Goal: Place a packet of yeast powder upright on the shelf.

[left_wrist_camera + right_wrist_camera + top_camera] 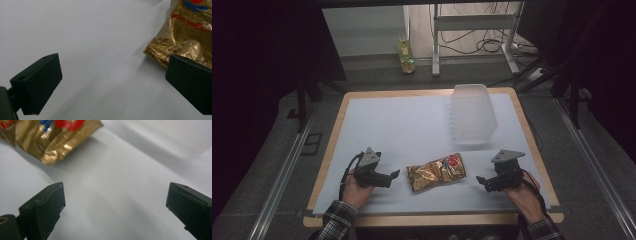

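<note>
While the bag (436, 172) lies near the table's (377, 115) front edge, the left gripper (394, 175) and right gripper (480, 180) flank it, both with jaws wide and holding nothing.

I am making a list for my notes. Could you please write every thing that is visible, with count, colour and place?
snack bag: 1, gold with red, near middle of the sheet, between the grippers
plastic container: 1, translucent white, far right of the sheet
sheet: 1, white, covering the table
table: 1, wooden edge
bottle: 1, yellowish, floor beyond the table
left gripper: 1, black, jaws open, left of bag
right gripper: 1, black, jaws open, right of bag
</note>
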`<state>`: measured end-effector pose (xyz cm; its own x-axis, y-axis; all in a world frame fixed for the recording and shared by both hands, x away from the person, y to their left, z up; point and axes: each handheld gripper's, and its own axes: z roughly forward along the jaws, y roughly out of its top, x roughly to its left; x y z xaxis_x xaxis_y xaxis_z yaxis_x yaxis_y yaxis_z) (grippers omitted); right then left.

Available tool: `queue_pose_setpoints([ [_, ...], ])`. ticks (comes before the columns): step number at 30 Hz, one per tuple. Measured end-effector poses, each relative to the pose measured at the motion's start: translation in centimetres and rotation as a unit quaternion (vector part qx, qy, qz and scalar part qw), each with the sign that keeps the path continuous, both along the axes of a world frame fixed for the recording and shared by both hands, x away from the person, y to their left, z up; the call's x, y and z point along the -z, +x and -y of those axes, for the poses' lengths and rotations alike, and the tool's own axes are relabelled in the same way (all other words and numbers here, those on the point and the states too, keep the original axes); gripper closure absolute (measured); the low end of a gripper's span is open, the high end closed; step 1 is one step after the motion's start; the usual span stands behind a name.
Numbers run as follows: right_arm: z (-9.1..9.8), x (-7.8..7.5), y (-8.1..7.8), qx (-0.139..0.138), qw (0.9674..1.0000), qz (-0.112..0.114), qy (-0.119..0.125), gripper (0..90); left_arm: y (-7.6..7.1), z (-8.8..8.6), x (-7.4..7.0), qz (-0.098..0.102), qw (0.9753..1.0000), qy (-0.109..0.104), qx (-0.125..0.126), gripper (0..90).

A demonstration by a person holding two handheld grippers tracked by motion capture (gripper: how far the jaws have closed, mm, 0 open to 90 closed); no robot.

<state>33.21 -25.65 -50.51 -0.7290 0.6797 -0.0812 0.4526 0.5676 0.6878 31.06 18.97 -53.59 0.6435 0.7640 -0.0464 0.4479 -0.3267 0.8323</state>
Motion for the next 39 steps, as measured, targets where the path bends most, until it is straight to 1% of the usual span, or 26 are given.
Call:
queue_pose_setpoints([
  [1,0.0,0.1,0.2,-0.002,0.9999,-0.007,0.008,2.6,0.1,-0.1,0.1,-0.003,1.0,0.0,0.0,0.9],
  [2,-0.1,0.2,0.4,-0.005,0.9999,-0.008,0.014,2.7,0.1,-0.1,0.3,-0.007,1.0,-0.005,0.004,0.6],
  [3,-0.2,0.3,0.6,-0.009,0.9998,-0.013,0.014,2.7,0.1,-0.1,0.3,-0.008,0.9999,-0.006,0.005,0.0],
  [5,-0.4,0.4,0.6,-0.018,0.9996,-0.015,0.014,2.7,0.1,0.1,0.3,-0.009,0.9999,0.002,0.005,0.0],
  [6,-0.5,0.5,0.6,-0.016,0.9997,-0.017,0.011,2.7,0.0,0.2,0.2,-0.009,0.9999,0.005,0.007,0.0],
  [8,-0.5,0.5,0.5,-0.019,0.9997,-0.012,0.005,2.7,0.0,0.4,0.2,-0.014,0.9998,0.005,0.011,0.0],
  [11,-0.4,0.4,0.5,-0.019,0.9997,-0.014,0.005,2.7,0.0,0.6,0.2,-0.019,0.9997,0.01,0.016,0.0],
  [16,-0.4,0.6,0.6,-0.019,0.9996,-0.018,0.004,2.7,0.1,0.8,0.2,-0.026,0.9994,0.012,0.019,0.0],
  [18,-0.4,0.5,0.5,-0.018,0.9997,-0.018,0.004,2.7,0.1,0.9,0.2,-0.028,0.9994,0.009,0.019,0.0],
  [22,-0.4,0.5,0.5,-0.016,0.9997,-0.018,0.003,2.7,0.1,1.0,0.0,-0.028,0.9994,0.006,0.02,0.1],
  [24,-0.5,0.5,0.5,-0.016,0.9997,-0.017,0.004,2.7,0.0,1.0,-0.1,-0.029,0.9993,-0.002,0.024,0.2],
  [25,-0.5,0.5,0.5,-0.016,0.9997,-0.016,0.005,2.7,-0.1,1.1,-0.2,-0.028,0.9992,-0.002,0.028,0.7],
  [28,-0.5,0.5,0.5,-0.016,0.9998,-0.015,0.005,2.7,-0.2,1.4,-0.3,-0.026,0.9993,0.008,0.028,2.3],
  [29,-0.4,0.5,0.5,-0.016,0.9997,-0.015,0.005,2.7,-0.2,1.5,-0.4,-0.025,0.9992,0.007,0.028,3.5],
  [31,-0.5,0.4,0.5,-0.017,0.9998,-0.013,0.003,2.7,-0.4,1.6,-0.7,-0.017,0.9993,0.009,0.031,6.1],
  [33,-0.5,0.4,0.4,-0.018,0.9998,-0.013,0.0,2.7,-0.6,1.6,-0.9,-0.01,0.9993,0.004,0.035,9.7],
  [36,-0.5,0.4,0.4,-0.017,0.9998,-0.014,-0.001,2.7,-0.9,1.6,-1.2,0.001,0.9991,0.0,0.041,16.8],
  [39,-0.5,0.4,0.4,-0.017,0.9998,-0.014,0.0,2.7,-1.1,1.7,-1.6,0.009,0.9985,-0.006,0.053,26.6],
])
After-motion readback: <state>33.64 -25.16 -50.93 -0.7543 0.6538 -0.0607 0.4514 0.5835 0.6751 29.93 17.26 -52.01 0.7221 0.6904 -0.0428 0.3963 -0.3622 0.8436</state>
